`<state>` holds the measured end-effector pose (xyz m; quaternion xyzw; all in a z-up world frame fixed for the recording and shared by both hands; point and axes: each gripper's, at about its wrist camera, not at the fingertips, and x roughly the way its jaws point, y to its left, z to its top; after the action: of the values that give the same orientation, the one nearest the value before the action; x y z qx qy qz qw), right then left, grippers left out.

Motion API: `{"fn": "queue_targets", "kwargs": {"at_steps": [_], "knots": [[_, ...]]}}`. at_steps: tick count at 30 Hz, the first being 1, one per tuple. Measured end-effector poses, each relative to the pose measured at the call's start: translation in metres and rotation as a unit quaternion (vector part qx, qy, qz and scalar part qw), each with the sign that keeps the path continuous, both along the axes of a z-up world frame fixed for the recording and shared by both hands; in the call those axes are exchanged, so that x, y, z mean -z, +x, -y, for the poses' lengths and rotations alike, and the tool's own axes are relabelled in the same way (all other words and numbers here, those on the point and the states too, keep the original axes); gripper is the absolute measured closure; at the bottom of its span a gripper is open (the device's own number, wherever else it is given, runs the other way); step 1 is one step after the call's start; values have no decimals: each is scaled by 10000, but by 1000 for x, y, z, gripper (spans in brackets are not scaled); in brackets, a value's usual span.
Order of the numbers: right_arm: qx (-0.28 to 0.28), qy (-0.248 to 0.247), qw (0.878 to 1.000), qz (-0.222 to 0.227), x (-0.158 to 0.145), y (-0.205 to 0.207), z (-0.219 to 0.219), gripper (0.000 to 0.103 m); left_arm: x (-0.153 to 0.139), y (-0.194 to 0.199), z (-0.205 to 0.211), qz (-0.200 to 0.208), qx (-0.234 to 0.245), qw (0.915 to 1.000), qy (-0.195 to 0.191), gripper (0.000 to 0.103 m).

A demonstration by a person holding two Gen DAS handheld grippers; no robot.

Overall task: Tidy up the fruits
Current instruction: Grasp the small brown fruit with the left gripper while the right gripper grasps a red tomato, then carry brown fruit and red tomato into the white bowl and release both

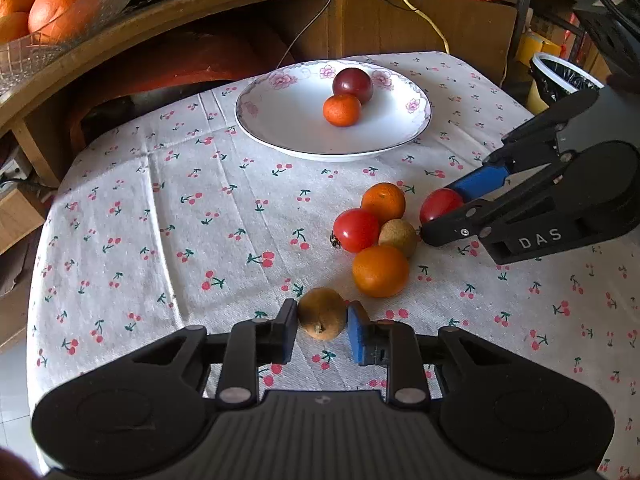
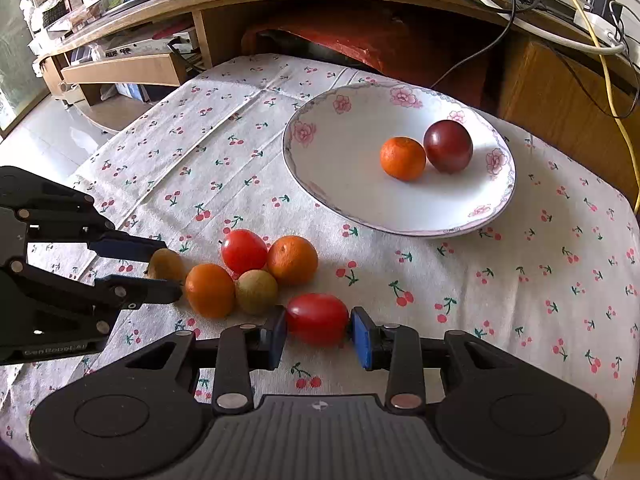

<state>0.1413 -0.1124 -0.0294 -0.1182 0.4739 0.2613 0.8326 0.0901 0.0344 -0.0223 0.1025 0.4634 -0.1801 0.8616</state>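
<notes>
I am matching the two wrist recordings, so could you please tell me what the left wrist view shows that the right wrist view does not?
Only the left wrist view shows whole large oranges in a clear glass bowl on the wooden shelf, and a white bin with a black liner.

Only the right wrist view shows a low wooden shelf unit beside the table.

Both show the white floral plate holding a dark red plum and a small orange mandarin, the left gripper around a brown kiwi, and the right gripper around a red tomato.

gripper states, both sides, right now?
Left gripper: shut on the kiwi.
Right gripper: shut on the red tomato.
</notes>
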Motion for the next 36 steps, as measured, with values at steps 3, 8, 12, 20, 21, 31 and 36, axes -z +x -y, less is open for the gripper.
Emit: {"fn": "queue_targets", "kwargs": {"at_steps": [3, 8, 12, 20, 21, 31, 36], "knots": [[26, -32, 10000, -14, -1, -2, 2, 74, 0, 0, 1, 16, -7, 10000, 40, 68], [40, -45, 10000, -34, -2, -5, 5, 74, -2, 0, 3, 48, -7, 10000, 55, 68], [58, 5, 10000, -6, -6, -6, 6, 74, -9, 2, 6, 137, 31, 9999, 5, 68], [137, 77, 9999, 41, -10, -7, 8, 74, -10, 6, 7, 167, 16, 9999, 6, 68], [147, 84, 9998, 42, -10, -7, 8, 74, -10, 6, 7, 176, 14, 9998, 2, 68], [298, 217, 9991, 203, -19, -1, 7, 74, -20, 14, 6, 316, -98, 9994, -103, 68], [405, 242, 9984, 298, -22, 3, 9, 74, -25, 23, 13, 381, -94, 9991, -131, 68]]}}
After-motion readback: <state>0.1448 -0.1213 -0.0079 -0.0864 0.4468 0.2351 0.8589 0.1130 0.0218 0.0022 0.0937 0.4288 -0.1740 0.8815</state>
